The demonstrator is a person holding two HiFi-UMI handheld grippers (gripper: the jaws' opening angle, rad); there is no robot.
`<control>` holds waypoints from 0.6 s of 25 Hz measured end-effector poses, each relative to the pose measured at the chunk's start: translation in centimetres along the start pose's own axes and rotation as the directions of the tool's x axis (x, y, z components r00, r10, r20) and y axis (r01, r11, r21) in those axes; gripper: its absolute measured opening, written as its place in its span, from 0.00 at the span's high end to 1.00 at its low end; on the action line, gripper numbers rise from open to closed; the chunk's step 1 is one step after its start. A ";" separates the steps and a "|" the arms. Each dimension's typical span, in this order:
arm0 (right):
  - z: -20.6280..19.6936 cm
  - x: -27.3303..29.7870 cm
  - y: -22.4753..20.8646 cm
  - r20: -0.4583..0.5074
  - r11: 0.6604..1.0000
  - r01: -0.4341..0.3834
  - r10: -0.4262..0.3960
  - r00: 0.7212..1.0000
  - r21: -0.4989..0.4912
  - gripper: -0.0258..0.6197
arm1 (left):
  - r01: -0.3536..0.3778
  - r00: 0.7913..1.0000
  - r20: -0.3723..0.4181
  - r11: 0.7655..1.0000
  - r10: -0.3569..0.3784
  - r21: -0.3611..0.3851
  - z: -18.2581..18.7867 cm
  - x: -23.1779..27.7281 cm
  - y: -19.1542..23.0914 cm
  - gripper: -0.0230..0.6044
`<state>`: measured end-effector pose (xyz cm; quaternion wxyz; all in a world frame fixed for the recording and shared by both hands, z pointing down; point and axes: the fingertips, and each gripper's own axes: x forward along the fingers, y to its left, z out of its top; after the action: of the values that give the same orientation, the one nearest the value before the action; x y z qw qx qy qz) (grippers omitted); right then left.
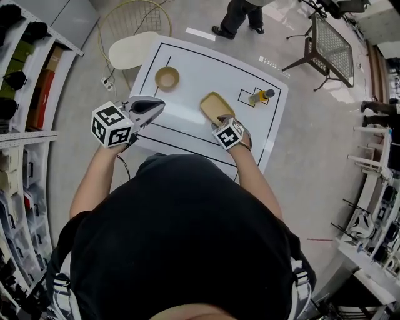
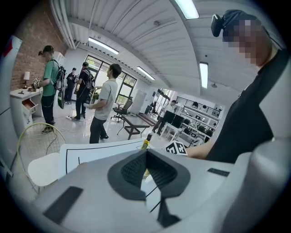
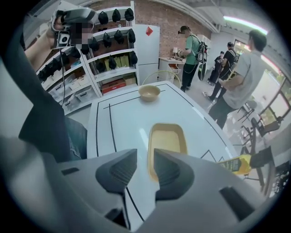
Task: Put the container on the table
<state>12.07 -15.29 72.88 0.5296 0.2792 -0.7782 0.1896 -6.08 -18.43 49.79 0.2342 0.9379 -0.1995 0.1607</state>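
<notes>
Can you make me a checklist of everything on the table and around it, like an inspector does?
Surface: white table with black taped lines.
Job's things: yellow container flat on the table, touched by neither gripper.
Clutter: bowl at far left; bottle in a taped box at right.
Grippers: left gripper shut, empty; right gripper open, empty, above the container's near end.
Cables: cord on the floor by the wire chair.
Surroundings: shelves, a person standing.
</notes>
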 end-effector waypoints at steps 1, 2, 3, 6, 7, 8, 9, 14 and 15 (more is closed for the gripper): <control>0.2 -0.4 0.0 0.013 1.000 -0.003 0.002 1.000 0.008 0.78 | -0.001 1.000 0.003 1.000 0.001 0.006 0.2 0.0 -0.3 0.95; 0.4 -0.8 0.0 0.025 1.000 -0.007 0.007 1.000 0.017 0.78 | -0.002 1.000 0.006 1.000 0.002 0.011 0.4 -0.1 -0.5 0.95; 0.4 -1.2 0.0 0.036 1.000 -0.011 0.011 0.999 0.025 0.78 | -0.003 1.000 0.008 1.000 0.003 0.016 0.5 -0.1 -0.8 0.95; 0.2 -2.5 -0.1 0.059 0.999 -0.005 0.003 0.998 0.040 0.78 | -0.002 1.000 0.010 1.000 0.002 0.027 0.7 -0.1 -1.7 0.95; 0.2 -2.8 -0.2 0.067 0.999 0.000 -0.003 0.998 0.044 0.78 | -0.001 1.000 0.011 1.000 0.000 0.030 0.8 -0.1 -1.9 0.95; 0.2 -3.2 -0.3 0.076 0.999 0.002 -0.006 0.997 0.050 0.78 | 0.001 1.000 0.012 0.999 -0.001 0.034 0.9 0.0 -2.2 0.95; 0.2 -3.6 -0.5 0.086 0.998 0.004 -0.009 0.996 0.057 0.78 | 0.003 1.000 0.013 0.999 -0.003 0.037 1.0 0.0 -2.4 0.95; -0.3 -5.6 -0.8 0.114 0.996 0.020 -0.029 0.993 0.082 0.78 | 0.012 1.000 0.020 0.998 -0.013 0.058 1.5 0.2 -3.7 0.95; -0.4 -6.0 -0.8 0.119 0.996 0.022 -0.033 0.992 0.088 0.78 | 0.013 1.000 0.021 0.998 -0.014 0.061 1.5 0.3 -4.0 0.95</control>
<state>14.56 -14.27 67.45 0.4719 0.3234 -0.7958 0.1986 -3.67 -16.06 47.13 0.2043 0.9476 -0.1906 0.1552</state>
